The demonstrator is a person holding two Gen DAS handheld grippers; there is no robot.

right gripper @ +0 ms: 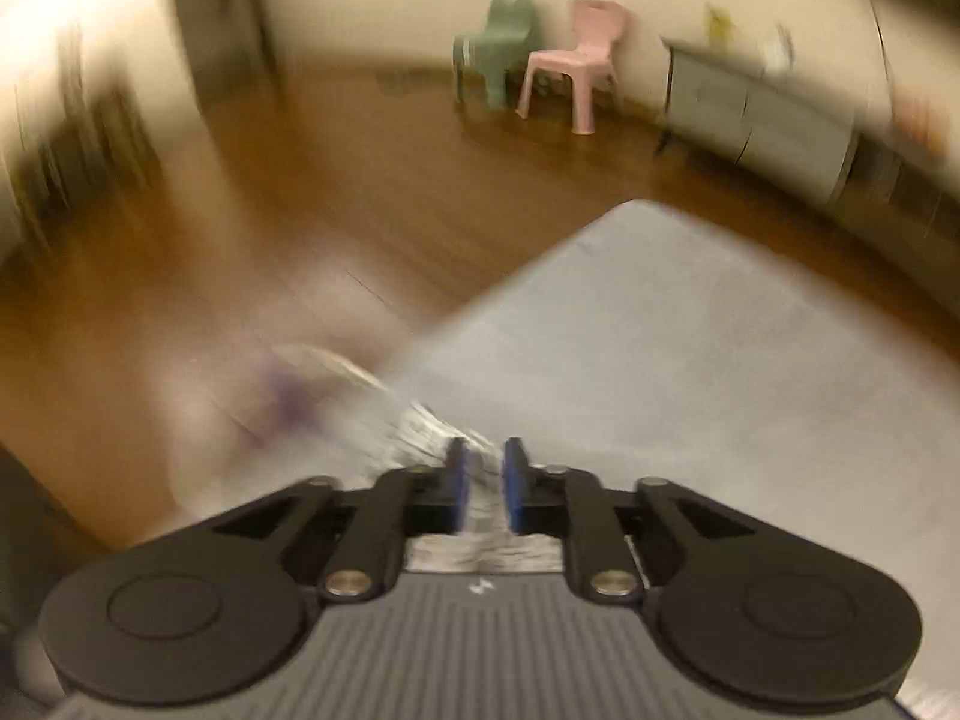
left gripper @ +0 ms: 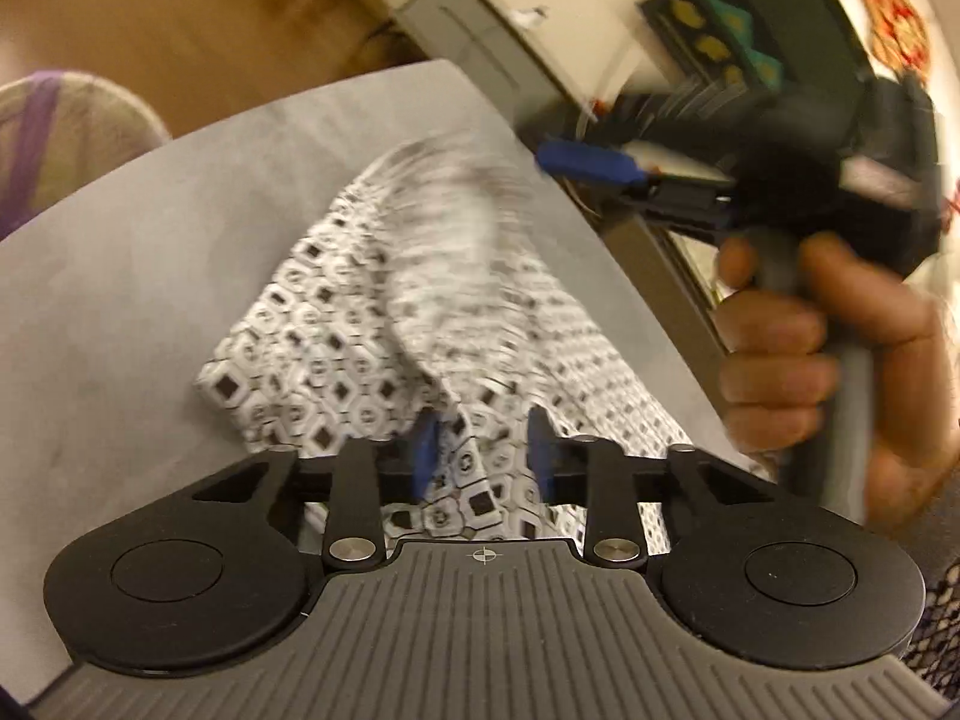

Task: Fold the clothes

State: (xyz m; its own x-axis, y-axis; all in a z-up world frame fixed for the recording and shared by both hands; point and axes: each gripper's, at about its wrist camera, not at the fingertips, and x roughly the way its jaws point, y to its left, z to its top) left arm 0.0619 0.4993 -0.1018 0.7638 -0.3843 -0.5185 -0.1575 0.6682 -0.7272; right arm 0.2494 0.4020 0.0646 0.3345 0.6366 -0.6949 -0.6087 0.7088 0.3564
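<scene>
Both grippers pinch the patterned garment (left gripper: 384, 300), left gripper (left gripper: 480, 450) at its 6 o'clock hem, right gripper (right gripper: 483, 480) lifting cloth over the grey table (left gripper: 150, 228); fast swing risks slipping fabric

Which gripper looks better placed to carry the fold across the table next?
Right, probably. The right gripper has cloth lifted above the table. The left gripper sits low, pinning the near edge.

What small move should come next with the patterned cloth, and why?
Probably lower the right gripper toward the grey table. It pinches a raised corner of the patterned cloth, the left gripper has fabric between its fingers, and the rest lies bunched.
</scene>
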